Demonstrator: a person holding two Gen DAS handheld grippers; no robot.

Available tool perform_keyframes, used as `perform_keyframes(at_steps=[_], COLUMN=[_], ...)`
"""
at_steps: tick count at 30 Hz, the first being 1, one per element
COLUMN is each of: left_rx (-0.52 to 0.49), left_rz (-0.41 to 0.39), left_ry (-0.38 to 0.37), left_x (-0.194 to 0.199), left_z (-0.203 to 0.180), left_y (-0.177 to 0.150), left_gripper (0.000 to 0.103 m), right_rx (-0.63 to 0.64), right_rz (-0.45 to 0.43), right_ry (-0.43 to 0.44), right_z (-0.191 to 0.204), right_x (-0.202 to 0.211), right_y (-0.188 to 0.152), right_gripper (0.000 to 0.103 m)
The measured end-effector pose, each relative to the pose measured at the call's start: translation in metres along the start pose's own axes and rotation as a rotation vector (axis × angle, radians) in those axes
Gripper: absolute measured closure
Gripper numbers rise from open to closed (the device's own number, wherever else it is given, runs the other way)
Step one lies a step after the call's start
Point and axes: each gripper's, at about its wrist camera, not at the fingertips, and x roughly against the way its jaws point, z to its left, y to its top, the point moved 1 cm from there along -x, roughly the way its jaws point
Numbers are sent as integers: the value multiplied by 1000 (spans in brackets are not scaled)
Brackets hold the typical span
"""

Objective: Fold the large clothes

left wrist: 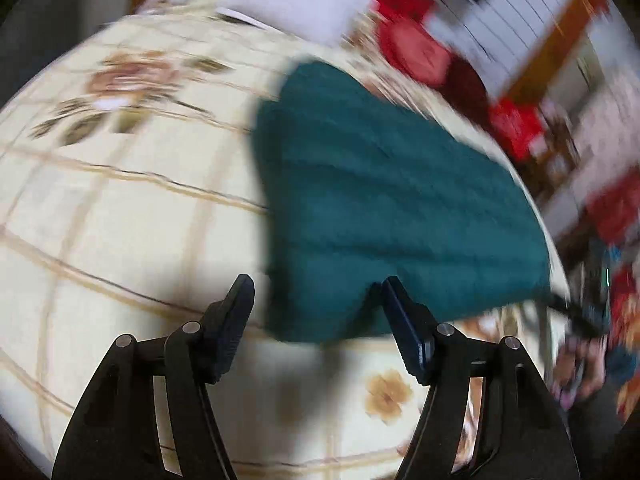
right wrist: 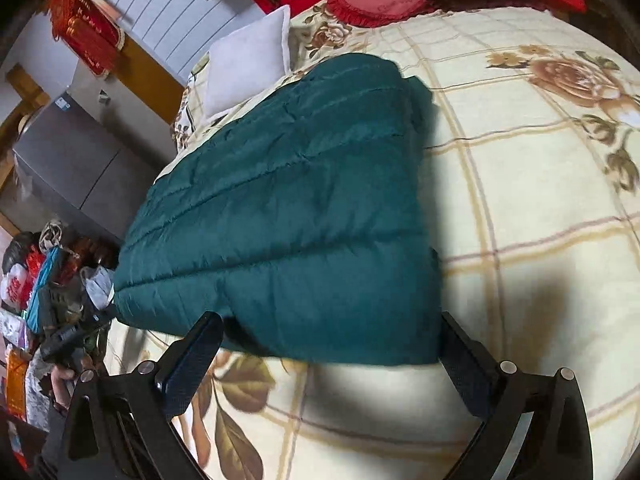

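Quilted teal jacket, seen first from the left wrist: it lies flat on the cream floral bedspread, already doubled into a thick oblong, with its near edge reaching just up to the tips of the left gripper. That gripper stands wide open and has hold of nothing; the jacket's near hem sits between and just beyond its two fingers. This view is smeared with motion, so seams and edges are hard to read. Beyond the jacket's far end lies a white pillow.

From the right wrist the jacket is sharp. Stitched channels run across it and the surface has a faint sheen, so I judge it a padded, puffy garment: light for its bulk, soft, springy, and rather slippery. It will likely want to puff open again after a fold. The right gripper is also spread wide and empty, its fingers straddling the jacket's near edge, where the layers bulge. A firm bite on that thick hem or a corner, through all layers, looks the safest hold; pinching only the top shell would probably slip. The pillow rests at the jacket's far end, touching or nearly so.

No container shows on the bed; left of the jacket, off the bed, stands a grey cabinet with cluttered bags below it, contents unclear.
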Motion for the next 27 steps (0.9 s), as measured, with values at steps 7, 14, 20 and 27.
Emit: perform_keyframes(at_steps=[7,14,20,27], left_rx=[69,80,63,-1], left_rz=[17,117,202,177], left_ry=[-101,-114,-302,-328], left_x=[-34,-93,-105,-110], left_z=[14,25,30,19], left_y=[61,93,95,101], left_gripper=[31,6,1,1], right_rx=[-20,35,113,58], right_rz=[16,13,-4,-54], right_ry=[-30,-57,-61,-57], right_z=[-11,5,17,1], right_x=[14,29,42,44], right_y=[-1,-3,5,25], right_gripper=[0,0,0,0])
